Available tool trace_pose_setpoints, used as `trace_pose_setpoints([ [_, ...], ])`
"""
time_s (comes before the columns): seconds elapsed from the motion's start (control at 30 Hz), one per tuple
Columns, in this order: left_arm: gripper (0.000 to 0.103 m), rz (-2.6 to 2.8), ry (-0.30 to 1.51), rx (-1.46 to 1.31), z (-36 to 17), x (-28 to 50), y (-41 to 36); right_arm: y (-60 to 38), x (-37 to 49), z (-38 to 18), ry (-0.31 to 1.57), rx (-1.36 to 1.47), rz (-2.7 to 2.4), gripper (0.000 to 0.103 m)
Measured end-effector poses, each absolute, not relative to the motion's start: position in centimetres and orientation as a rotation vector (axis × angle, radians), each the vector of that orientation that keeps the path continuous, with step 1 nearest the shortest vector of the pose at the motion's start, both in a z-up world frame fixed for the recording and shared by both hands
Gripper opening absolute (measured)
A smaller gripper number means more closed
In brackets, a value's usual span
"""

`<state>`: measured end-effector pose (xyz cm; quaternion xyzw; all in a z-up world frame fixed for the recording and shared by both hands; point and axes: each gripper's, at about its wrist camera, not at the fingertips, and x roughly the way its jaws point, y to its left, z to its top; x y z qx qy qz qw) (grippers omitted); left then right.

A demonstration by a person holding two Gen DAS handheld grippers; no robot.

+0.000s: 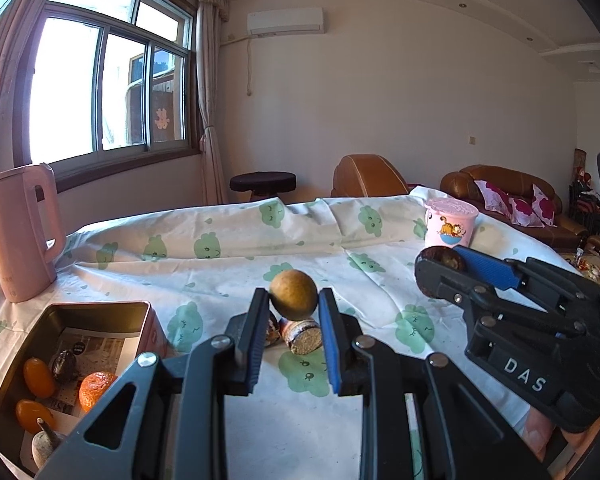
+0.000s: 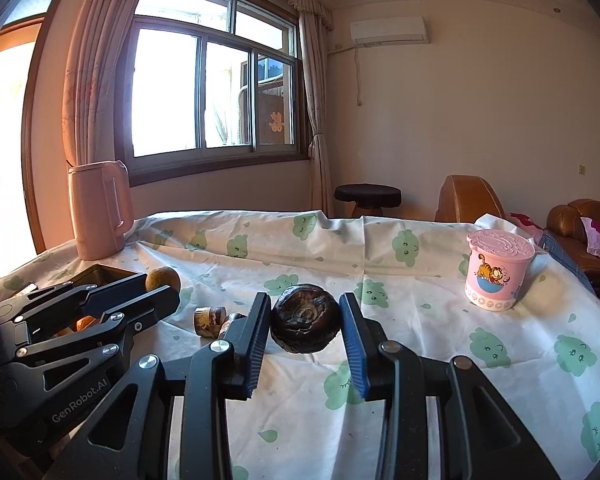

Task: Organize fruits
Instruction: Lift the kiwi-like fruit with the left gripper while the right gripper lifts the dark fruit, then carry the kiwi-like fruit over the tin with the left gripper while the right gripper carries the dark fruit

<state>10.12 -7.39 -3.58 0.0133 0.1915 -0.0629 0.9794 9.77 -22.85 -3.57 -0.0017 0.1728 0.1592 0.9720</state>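
My left gripper (image 1: 294, 300) is shut on a small round tan fruit (image 1: 293, 294), held above the table. That fruit (image 2: 163, 279) also shows at the left of the right wrist view, in the left gripper (image 2: 160, 286). My right gripper (image 2: 305, 320) is shut on a dark wrinkled round fruit (image 2: 305, 318), raised over the cloth. In the left wrist view this dark fruit (image 1: 442, 258) sits at the tip of the right gripper (image 1: 440, 268). A metal tin (image 1: 36, 344) at the lower left holds orange citrus fruits (image 1: 96, 388), a dark fruit (image 1: 65, 365) and a grey stemmed one (image 1: 44, 446).
Two small jars (image 1: 302, 334) lie on the green-patterned tablecloth (image 1: 220, 276) under the left gripper. A pink kettle (image 1: 18, 236) stands at the far left, a pink lidded cup (image 2: 498, 274) at the right. A stool and brown sofas stand beyond the table.
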Motion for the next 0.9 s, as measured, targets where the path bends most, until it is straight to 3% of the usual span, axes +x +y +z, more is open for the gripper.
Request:
trace_pose_setpoints([
  [0.9,0.027,0.032,0.414,-0.033,-2.5,7.5,2.8,-12.2,10.7,-1.9,0.405,-0.024,0.563,0.038],
])
